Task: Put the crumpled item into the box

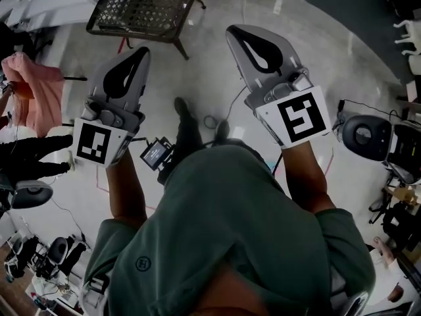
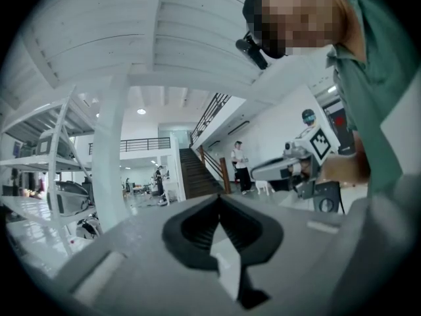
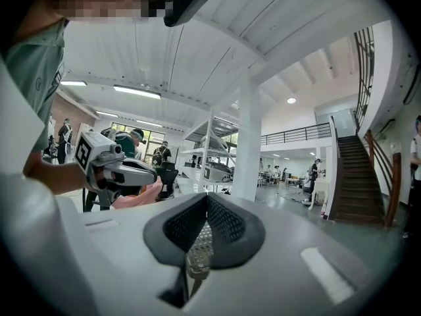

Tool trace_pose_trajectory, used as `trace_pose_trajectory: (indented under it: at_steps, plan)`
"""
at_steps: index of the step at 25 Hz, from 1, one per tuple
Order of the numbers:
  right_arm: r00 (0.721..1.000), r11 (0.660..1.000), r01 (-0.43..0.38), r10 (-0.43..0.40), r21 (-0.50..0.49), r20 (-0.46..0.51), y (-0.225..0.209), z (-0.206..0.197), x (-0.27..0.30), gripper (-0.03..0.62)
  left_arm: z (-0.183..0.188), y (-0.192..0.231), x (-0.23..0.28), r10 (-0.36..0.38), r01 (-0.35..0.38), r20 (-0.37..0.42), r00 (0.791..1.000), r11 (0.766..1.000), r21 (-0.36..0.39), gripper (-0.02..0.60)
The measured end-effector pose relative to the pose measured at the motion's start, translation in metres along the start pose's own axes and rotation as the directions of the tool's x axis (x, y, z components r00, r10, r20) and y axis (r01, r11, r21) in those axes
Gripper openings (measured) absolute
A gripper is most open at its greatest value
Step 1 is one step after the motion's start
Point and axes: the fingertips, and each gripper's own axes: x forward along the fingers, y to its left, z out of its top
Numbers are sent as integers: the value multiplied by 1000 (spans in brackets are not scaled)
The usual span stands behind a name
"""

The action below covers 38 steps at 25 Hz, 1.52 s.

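Left gripper (image 2: 220, 199): grey body, black ribbed pads closed tip to tip, nothing between them.
White round pillar (image 2: 108, 170): upright, left of centre.
Dark staircase with railing (image 2: 197, 173): centre background.
Green shirt (image 2: 378, 78): fills the right edge.
Right gripper (image 2: 260, 171): beside the shirt, marker cube showing.

Head cam: worn on person's head, aimed fwd and steeply down. Own torso (image 1: 230, 229) seen v. close at btm, floor (image 1: 316, 58) well beyond. Left gripper (image 1: 135, 61) held out at frame left, right gripper (image 1: 243, 38) at frame right.

Left gripper cam: mounted on gripper, aimed level along own jaws; jaws fill btm of frame, v. near. Right gripper caught at right side.

Right gripper cam: same setup, mirrored; left gripper caught at left side.

Shared by both gripper views: staircase (image 2: 197, 173), white column (image 2: 108, 176), torso at frame edge.
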Motion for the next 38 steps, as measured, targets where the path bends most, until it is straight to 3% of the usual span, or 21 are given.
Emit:
trace_pose_trajectory:
  at_steps: [11,24,30,38]
  plan:
    - [991,991,129,-130,-25,-22,-23,12,86,6,-13,101,37,-124,124,54,991,992,4,5]
    - [974,975,209,-214,-71,-78,-49,16,205,6,-33,231,70,-210,211,91,973,977,1,5]
    - [965,969,231,-239,-88,-104,-69,24,245,6,-35,272,91,-226,230,115,967,973,-24,5]
    - [976,980,178,-187,-86,-107,-72,6,273,6,-59,291,94,-181,186,108,977,982,-36,4]
